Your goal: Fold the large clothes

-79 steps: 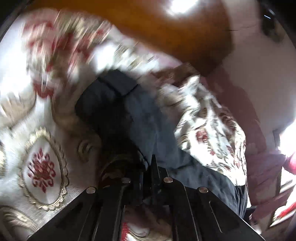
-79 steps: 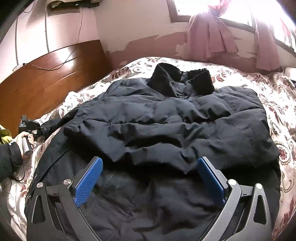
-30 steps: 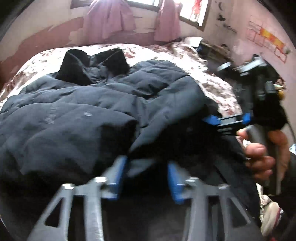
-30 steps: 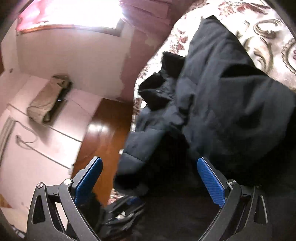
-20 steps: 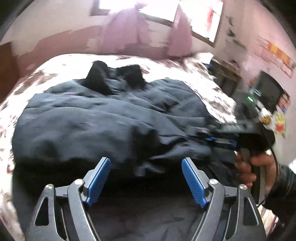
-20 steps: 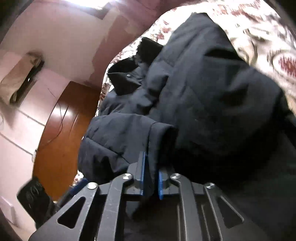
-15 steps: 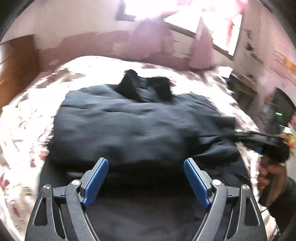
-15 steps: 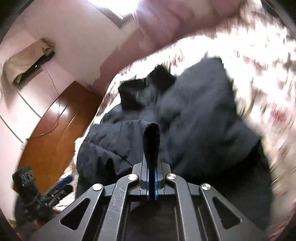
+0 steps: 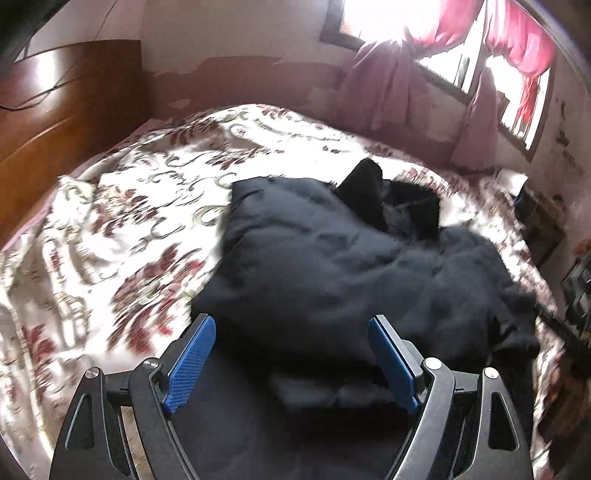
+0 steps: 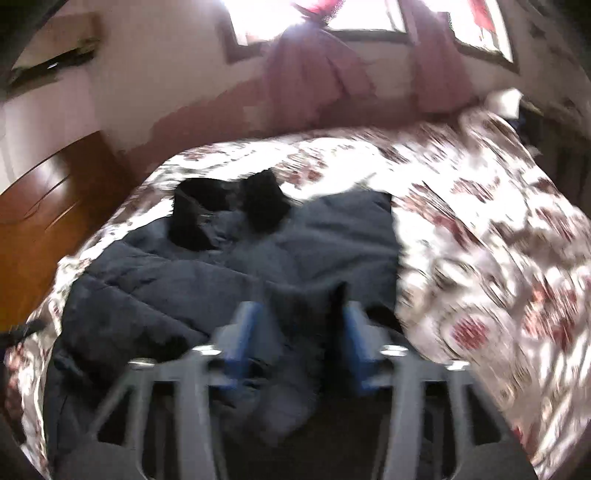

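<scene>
Left wrist view: one dark navy padded jacket (image 9: 332, 273) lies on the bed with a white, red-flowered bedspread (image 9: 140, 229), to the right of the bed's middle. The fabric is puffy and creased, with both sleeves folded in over the body. Its black collar (image 9: 391, 203) stands up at the far end, towards the window with pink curtains (image 9: 399, 85); the hem lies nearest the camera. The long axis runs from the camera away to the window wall. One brown wooden headboard (image 9: 55, 110) stands at the left. The left gripper (image 9: 291, 358) hangs over the hem with its jaws wide apart; the two blue pads (image 9: 192, 362) touch no cloth.

Right wrist view, blurred: the same single jacket (image 10: 229, 280) lies left of the bed's middle, collar (image 10: 229, 210) far, hem near, long axis again towards the window (image 10: 332, 18). The bedspread (image 10: 498, 258) is bare on the right. The right gripper (image 10: 299, 354) has its jaws about half apart and they have just been opening; a raised fold of dark cloth (image 10: 306, 306) stands between the pads, and whether they press on it cannot be told.
</scene>
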